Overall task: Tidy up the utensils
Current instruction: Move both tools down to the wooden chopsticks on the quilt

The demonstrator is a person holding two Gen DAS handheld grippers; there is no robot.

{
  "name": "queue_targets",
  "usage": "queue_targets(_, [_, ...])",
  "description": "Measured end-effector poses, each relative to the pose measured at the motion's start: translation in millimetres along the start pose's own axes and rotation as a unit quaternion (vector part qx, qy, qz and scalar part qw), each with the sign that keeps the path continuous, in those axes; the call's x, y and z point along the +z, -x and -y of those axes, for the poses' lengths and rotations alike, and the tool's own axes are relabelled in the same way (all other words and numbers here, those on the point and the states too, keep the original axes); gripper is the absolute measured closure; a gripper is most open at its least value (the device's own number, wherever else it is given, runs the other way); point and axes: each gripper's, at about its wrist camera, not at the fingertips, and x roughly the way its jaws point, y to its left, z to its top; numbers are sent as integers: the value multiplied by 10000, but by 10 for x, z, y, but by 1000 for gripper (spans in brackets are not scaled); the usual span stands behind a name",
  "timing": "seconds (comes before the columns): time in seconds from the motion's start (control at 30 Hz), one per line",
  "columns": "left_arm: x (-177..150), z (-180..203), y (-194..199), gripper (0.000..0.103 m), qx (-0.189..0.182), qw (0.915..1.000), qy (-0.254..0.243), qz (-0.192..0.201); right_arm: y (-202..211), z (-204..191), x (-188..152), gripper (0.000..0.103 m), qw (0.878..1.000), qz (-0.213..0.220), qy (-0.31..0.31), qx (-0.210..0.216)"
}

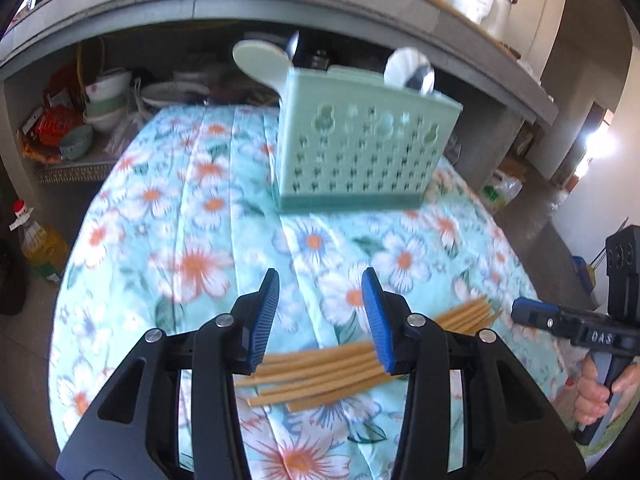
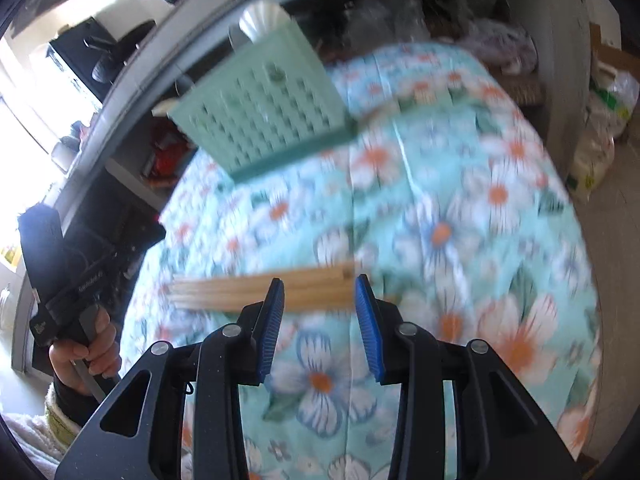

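A bundle of wooden chopsticks (image 1: 320, 372) lies flat on the flowered tablecloth (image 1: 192, 208). My left gripper (image 1: 320, 280) hovers over it, open, nothing between its blue pads. A mint green perforated utensil holder (image 1: 360, 144) stands at the table's far side with a pale green scoop (image 1: 260, 60) and a metal spoon (image 1: 412, 70) sticking out. In the right wrist view the chopsticks (image 2: 240, 288) lie just beyond my right gripper (image 2: 320, 284), which is open and empty. The holder (image 2: 260, 112) appears tilted there, far left. My right gripper (image 1: 532, 314) also shows at the left view's right edge.
A grey shelf unit (image 1: 280, 4) runs behind the table, with bowls (image 1: 108, 92) and red packets below. A white jar (image 1: 484, 0) sits on top. An oil bottle (image 1: 40, 244) stands on the floor at left. A hand (image 2: 88, 352) holds the other gripper's handle.
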Motion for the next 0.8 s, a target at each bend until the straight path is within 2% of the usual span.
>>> queue_targets(0.17, [-197, 215, -214, 63, 488, 9970, -561, -228, -97, 9, -257, 67, 9997, -94, -193, 68])
queue_targets(0.23, [-277, 342, -325, 63, 783, 9924, -899, -304, -96, -4, -305, 67, 9997, -72, -190, 160])
queue_targets(0.3, [-359, 461, -424, 63, 1121, 9841, -1336, -328, -87, -25, -316, 67, 9996, -63, -152, 223])
queue_targets(0.4, [-453, 629, -406, 63, 1574, 9685, -1922, -146, -81, -17, -321, 67, 9995, -89, -139, 284])
queue_targets(0.63, [-612, 813, -251, 63, 1900, 9470, -2589, -9, -49, 107, -356, 67, 9983, -33, -327, 475])
queue_targets(0.77, [-724, 881, -227, 63, 2096, 9327, -2934, 47, -30, 136, -360, 67, 9978, 5, -388, 546])
queue_targets(0.8, [-760, 899, -211, 63, 2182, 9265, -3065, 98, -29, 143, -362, 67, 9976, 9, -408, 557])
